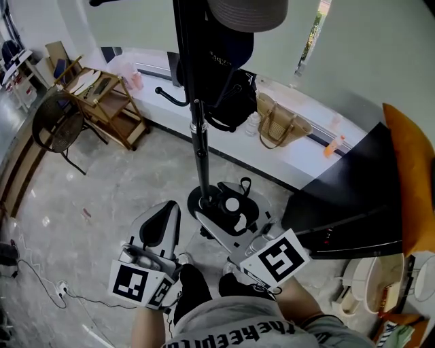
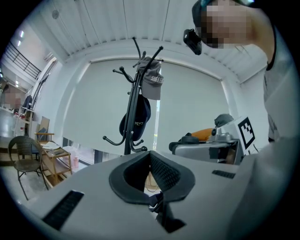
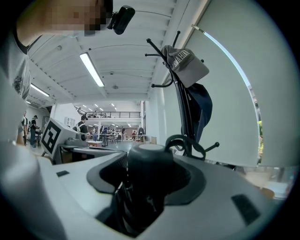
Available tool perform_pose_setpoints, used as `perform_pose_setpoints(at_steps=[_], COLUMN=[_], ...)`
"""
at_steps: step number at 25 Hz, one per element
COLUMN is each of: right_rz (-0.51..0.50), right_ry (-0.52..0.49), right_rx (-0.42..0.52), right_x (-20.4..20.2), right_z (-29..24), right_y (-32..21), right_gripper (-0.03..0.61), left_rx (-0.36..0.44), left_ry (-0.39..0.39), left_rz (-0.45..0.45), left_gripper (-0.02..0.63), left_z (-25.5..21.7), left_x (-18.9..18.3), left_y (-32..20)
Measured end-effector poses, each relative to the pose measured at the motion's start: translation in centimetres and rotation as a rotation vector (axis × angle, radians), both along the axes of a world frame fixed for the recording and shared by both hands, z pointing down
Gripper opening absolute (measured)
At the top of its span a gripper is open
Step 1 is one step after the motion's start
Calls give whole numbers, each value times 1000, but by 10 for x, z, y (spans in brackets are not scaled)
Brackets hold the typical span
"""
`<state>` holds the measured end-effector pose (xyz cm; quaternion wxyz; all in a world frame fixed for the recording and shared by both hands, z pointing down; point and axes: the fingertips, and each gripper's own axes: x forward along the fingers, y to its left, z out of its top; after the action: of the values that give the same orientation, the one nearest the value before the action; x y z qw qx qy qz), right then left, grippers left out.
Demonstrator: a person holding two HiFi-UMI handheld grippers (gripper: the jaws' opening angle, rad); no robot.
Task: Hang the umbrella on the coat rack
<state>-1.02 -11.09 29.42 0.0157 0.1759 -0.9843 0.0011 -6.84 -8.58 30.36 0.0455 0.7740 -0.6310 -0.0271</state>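
The black coat rack (image 1: 198,136) stands straight ahead, carrying a grey hat (image 1: 248,13), a navy cap (image 1: 231,49) and a black bag (image 1: 234,102). My right gripper (image 1: 234,212) is shut on the folded umbrella's black handle (image 1: 232,204), whose pale end cap and wrist strap (image 1: 243,183) point toward the rack's base (image 1: 204,200). In the right gripper view the umbrella handle (image 3: 150,161) fills the jaws of the right gripper (image 3: 150,180), with the rack (image 3: 183,112) rising behind. My left gripper (image 1: 163,228) hangs beside it, jaws together and empty. From the left gripper (image 2: 151,182), the rack (image 2: 132,117) is seen ahead.
A straw bag (image 1: 279,122) rests on the window ledge behind the rack. A wooden cart (image 1: 109,102) and a round chair (image 1: 58,126) stand at the left. A black table (image 1: 353,197) and an orange cushion (image 1: 411,170) crowd the right. A cable (image 1: 41,285) trails on the floor.
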Motion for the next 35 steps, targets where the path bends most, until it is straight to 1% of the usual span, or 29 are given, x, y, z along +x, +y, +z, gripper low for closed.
perform_pose_setpoints(at_steps=[8, 23, 35], right_rz=[62, 139, 180], right_ry=[-3, 11, 33], right_rx=[-3, -16, -31], right_x=[-26, -65, -99], right_z=[-1, 6, 13], right_y=[-7, -19, -26], right_gripper=[249, 249, 249], left_rx=[-8, -23, -39], left_ry=[7, 12, 14], left_rz=[51, 151, 231], left_gripper=[15, 15, 15], left_z=[1, 6, 14], left_x=[-30, -67, -95], left_y=[-9, -30, -45])
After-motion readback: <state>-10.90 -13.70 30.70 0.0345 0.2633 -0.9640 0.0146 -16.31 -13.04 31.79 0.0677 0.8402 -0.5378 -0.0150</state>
